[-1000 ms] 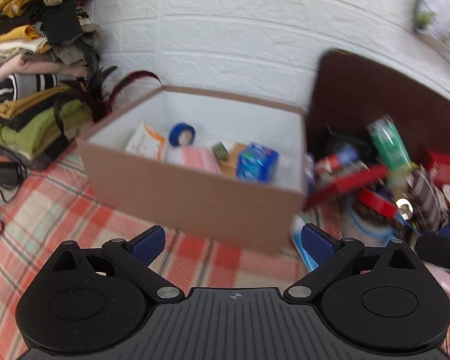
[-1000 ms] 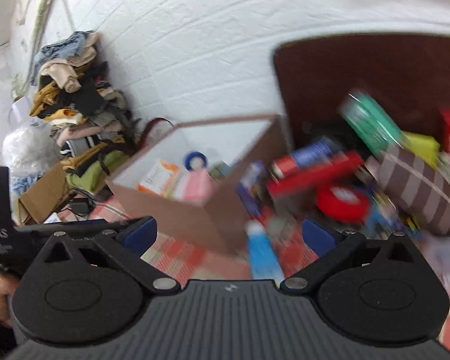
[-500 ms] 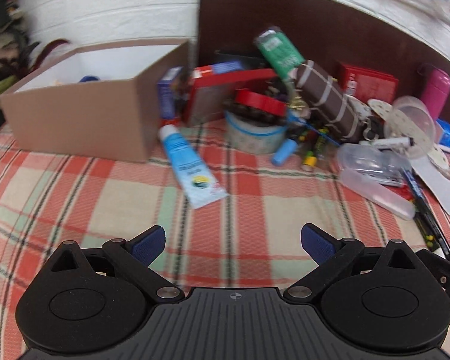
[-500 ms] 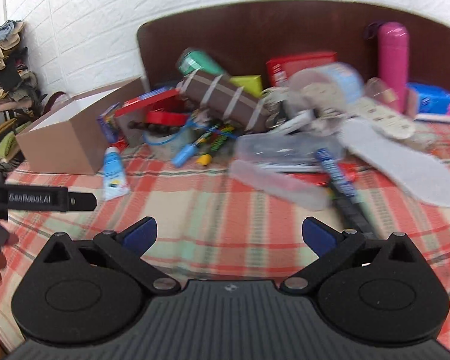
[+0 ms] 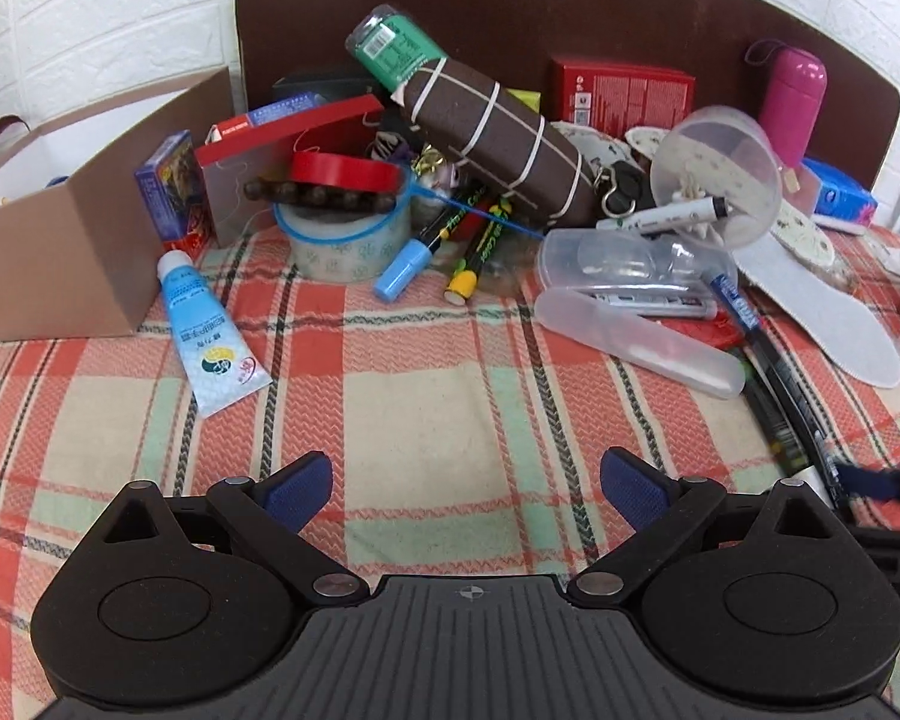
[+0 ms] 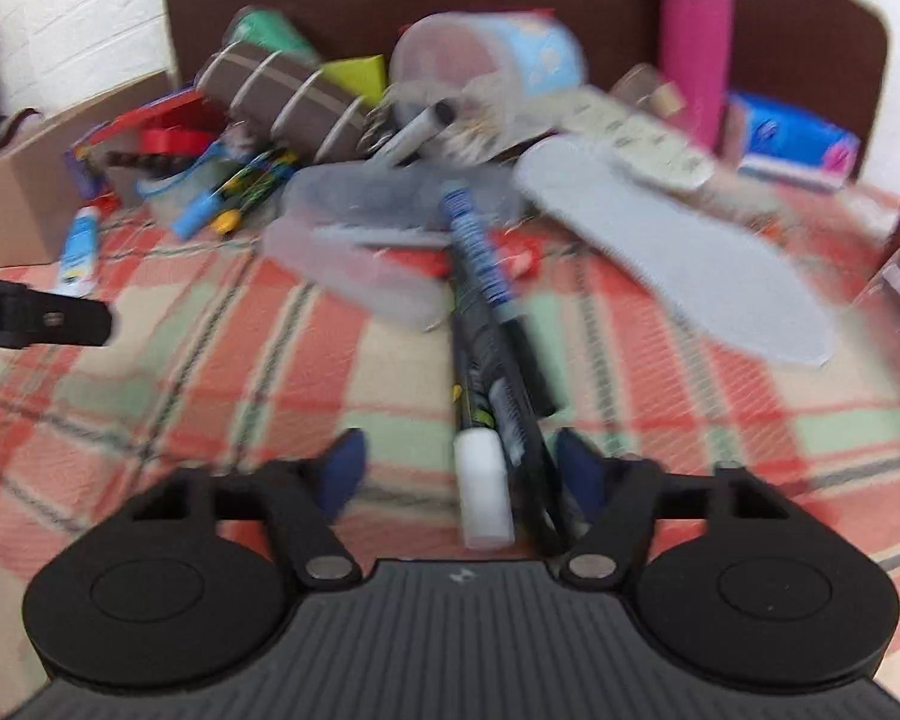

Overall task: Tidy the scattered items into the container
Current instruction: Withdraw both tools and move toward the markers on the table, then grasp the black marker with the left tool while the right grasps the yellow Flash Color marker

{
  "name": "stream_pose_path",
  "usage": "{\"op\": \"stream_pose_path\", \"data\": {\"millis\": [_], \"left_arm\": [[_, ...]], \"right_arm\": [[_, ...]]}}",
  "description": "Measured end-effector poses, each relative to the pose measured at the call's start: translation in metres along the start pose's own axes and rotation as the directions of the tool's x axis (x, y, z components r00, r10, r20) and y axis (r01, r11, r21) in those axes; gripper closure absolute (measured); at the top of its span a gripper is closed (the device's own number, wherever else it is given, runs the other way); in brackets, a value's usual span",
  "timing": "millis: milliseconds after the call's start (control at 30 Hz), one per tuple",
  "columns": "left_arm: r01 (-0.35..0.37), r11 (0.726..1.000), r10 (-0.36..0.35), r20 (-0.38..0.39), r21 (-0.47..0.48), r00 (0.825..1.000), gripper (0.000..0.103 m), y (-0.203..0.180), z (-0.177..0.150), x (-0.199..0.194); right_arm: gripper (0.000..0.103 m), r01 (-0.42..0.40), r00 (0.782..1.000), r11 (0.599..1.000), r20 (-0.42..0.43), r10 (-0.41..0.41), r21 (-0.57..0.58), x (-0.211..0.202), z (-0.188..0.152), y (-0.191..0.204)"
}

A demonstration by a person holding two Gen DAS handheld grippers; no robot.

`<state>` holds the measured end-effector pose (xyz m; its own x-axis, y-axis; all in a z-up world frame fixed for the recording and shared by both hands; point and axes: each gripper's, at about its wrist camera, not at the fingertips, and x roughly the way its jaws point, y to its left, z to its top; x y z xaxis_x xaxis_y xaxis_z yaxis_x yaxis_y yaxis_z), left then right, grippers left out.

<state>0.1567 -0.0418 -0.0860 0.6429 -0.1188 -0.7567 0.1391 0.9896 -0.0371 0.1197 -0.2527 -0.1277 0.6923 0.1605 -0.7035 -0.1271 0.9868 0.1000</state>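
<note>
While the right tool closes around the black markers near the bed's right edge, pads not yet pressing, it may pinch only one. Left tool spread, empty. Cardboard box sits far left.

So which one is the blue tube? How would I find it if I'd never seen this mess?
Start at the cardboard box on the left of the checked cloth. Right at the box's near corner lies the tube, flat on the cloth, white cap toward the pile. It is the only squeezy light-blue tube, and it lies apart from the heap, unlike the markers beside the tape roll.
</note>
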Motion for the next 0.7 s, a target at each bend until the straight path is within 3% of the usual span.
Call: {"op": "stream_pose_path", "data": {"millis": [67,167,300,500,700], "left_arm": [[-0.010,1.000,0.010,-0.006,0.011,1.000,0.002,-0.001,0.000,0.001],[0.018,1.000,-0.017,-0.021,0.022,1.000,0.006,-0.004,0.001,0.004],[0.086,0.995,-0.083,-0.056,0.044,0.995,0.016,-0.014,0.000,0.011],[0.185,0.979,-0.176,-0.093,0.088,0.980,0.031,-0.042,0.003,0.023],[0.248,0.959,-0.233,-0.112,0.138,0.966,0.033,-0.078,0.011,0.035]], "right_arm": [[0.050,-0.105,0.994,0.994,-0.007,0.105,-0.016,-0.002,-0.003,0.012],[0.047,-0.137,0.990,0.987,0.018,0.139,-0.082,-0.009,-0.004,0.030],[0.037,-0.082,0.995,0.993,0.049,0.086,-0.085,-0.021,0.000,0.026],[0.037,0.008,0.996,1.000,0.087,-0.007,-0.005,-0.037,-0.001,-0.004],[0.037,0.031,0.993,0.994,0.113,-0.042,0.102,-0.048,-0.004,-0.029]]}}
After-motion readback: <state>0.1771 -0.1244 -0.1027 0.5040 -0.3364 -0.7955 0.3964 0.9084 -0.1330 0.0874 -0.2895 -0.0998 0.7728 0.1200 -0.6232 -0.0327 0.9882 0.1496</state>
